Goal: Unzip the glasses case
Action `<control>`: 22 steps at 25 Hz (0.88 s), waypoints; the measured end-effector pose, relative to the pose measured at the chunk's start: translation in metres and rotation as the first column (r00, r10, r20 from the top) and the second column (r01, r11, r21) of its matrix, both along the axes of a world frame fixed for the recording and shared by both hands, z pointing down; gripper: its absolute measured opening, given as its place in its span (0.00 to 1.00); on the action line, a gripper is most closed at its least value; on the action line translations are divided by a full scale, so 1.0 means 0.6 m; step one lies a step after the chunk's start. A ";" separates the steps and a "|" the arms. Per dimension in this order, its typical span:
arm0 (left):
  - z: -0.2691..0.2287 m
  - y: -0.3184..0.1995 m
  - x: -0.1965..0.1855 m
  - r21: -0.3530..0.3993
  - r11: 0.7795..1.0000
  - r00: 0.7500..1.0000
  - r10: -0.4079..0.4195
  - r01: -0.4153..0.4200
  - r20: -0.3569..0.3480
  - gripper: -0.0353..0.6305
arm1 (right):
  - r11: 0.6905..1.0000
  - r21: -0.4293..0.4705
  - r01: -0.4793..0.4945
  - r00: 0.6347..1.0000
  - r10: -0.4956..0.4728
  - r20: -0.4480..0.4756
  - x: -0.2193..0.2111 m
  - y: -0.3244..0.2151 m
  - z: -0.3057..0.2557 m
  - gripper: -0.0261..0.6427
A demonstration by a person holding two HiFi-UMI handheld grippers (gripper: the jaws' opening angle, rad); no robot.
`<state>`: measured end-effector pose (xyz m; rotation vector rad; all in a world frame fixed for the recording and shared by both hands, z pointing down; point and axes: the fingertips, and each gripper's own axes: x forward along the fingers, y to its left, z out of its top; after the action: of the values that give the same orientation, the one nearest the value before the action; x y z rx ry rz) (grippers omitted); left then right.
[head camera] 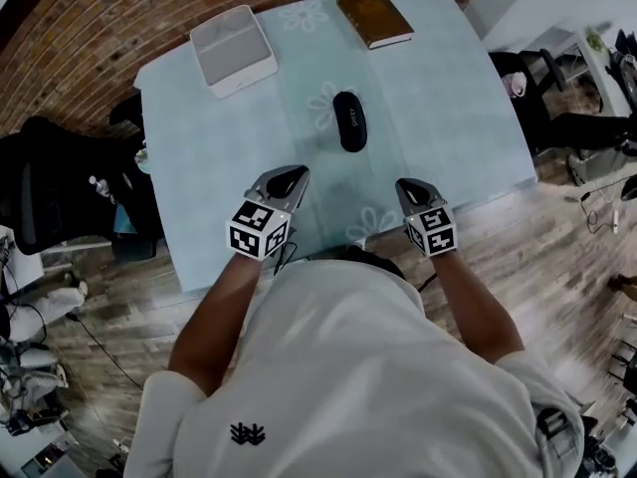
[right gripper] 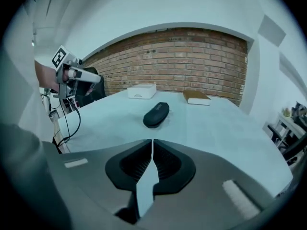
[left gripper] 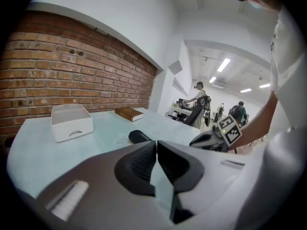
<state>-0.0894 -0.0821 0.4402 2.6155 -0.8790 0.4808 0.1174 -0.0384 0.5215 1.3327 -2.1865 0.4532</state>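
Observation:
A black oval glasses case [head camera: 349,120] lies shut in the middle of the pale blue table [head camera: 219,187]. It shows ahead in the left gripper view as the case [left gripper: 140,136] and in the right gripper view as the case [right gripper: 157,114]. My left gripper [head camera: 292,178] hovers near the table's front edge, short of the case and to its left, jaws shut with nothing between them. My right gripper [head camera: 411,189] hovers to the case's near right, also shut and empty. Neither touches the case.
A white tray [head camera: 234,50] stands at the table's far left and a brown book [head camera: 374,18] at the far middle. A brick wall runs behind the table. Black chairs stand to the left [head camera: 55,187] and right [head camera: 557,108].

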 end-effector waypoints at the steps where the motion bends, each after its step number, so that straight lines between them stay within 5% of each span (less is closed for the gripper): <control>1: -0.007 0.014 -0.011 0.008 1.000 1.000 0.003 -0.003 -0.005 0.13 | 1.000 0.015 -0.001 1.000 0.001 0.005 -0.012 0.015 -0.015 0.06; 8: -0.038 0.118 -0.080 0.038 0.998 0.998 0.044 -0.043 -0.032 0.13 | 0.996 0.090 -0.022 0.999 0.018 0.045 -0.097 0.109 -0.098 0.06; 12: -0.059 0.176 -0.107 0.044 0.997 0.991 0.069 -0.065 -0.117 0.13 | 0.995 0.099 -0.014 0.997 0.006 0.081 -0.159 0.161 -0.125 0.06; 22: -0.054 0.259 -0.157 0.013 0.993 0.985 0.120 -0.120 -0.126 0.13 | 0.994 0.099 0.054 0.994 -0.063 0.091 -0.253 0.256 -0.150 0.05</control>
<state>-0.1838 0.0733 0.4080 2.6807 -0.6863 0.3383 -0.0345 0.1152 0.4317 1.3179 -2.3447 0.4004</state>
